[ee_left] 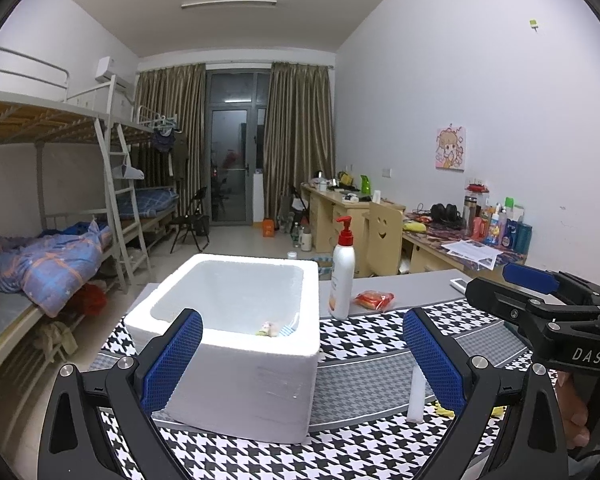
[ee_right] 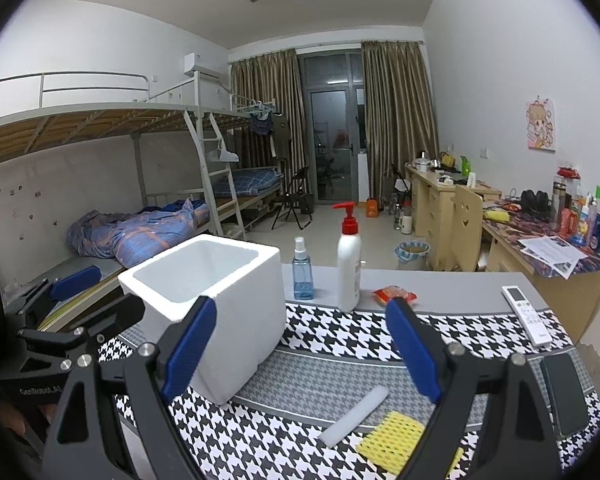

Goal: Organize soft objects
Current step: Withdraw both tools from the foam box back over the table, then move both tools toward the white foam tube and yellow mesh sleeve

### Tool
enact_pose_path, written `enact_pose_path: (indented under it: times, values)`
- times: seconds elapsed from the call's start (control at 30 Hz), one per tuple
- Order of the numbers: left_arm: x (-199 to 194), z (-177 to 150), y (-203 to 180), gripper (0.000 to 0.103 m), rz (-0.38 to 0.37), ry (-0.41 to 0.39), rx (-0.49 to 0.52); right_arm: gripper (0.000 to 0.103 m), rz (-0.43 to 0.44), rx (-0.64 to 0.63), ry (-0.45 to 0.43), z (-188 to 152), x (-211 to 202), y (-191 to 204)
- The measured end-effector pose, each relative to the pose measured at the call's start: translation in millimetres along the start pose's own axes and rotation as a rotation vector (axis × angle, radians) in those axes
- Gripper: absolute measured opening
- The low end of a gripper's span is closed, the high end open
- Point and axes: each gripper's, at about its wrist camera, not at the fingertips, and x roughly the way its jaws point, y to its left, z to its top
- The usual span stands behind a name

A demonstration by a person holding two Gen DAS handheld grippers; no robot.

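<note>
Foam is the stuff of the two pieces still loose on the bench (ee_right: 440,280): a white stick (ee_right: 354,416) lying flat on the houndstooth mat (ee_right: 340,332), and a yellow sponge (ee_right: 392,438) with a dimpled face just beside it, its far corner near the stick's lower end. Both look very light and easily squashed, so I judge a gentle squeeze is enough and a hard one would only crush them. The stick is best taken across its narrow width near the middle, so it hangs level; the sponge across its two long edges or by one raised corner, since it lies flat and thin and gives little to catch. Neither looks slippery or fragile. The white box (ee_right: 236,320), stiff foam with thick walls, stands to the left with a few small soft things (ee_left: 272,329) already at the bottom. The right hand-held gripper (ee_right: 300,354) hovers above the stick and sponge, jaws wide apart and empty. The left hand-held gripper (ee_left: 302,360) is likewise spread wide, holding nothing, with the box's near corner between its fingers but untouched.
</note>
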Motion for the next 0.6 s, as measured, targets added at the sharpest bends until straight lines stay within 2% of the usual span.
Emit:
enact_pose_path:
  times: [0.6]
  values:
    - [7.9,-8.4,-15.7,0.102,-0.041,0.019,0.009,0.09,-0.057,0.033,0.008,-11.3,-7.3,-13.8]
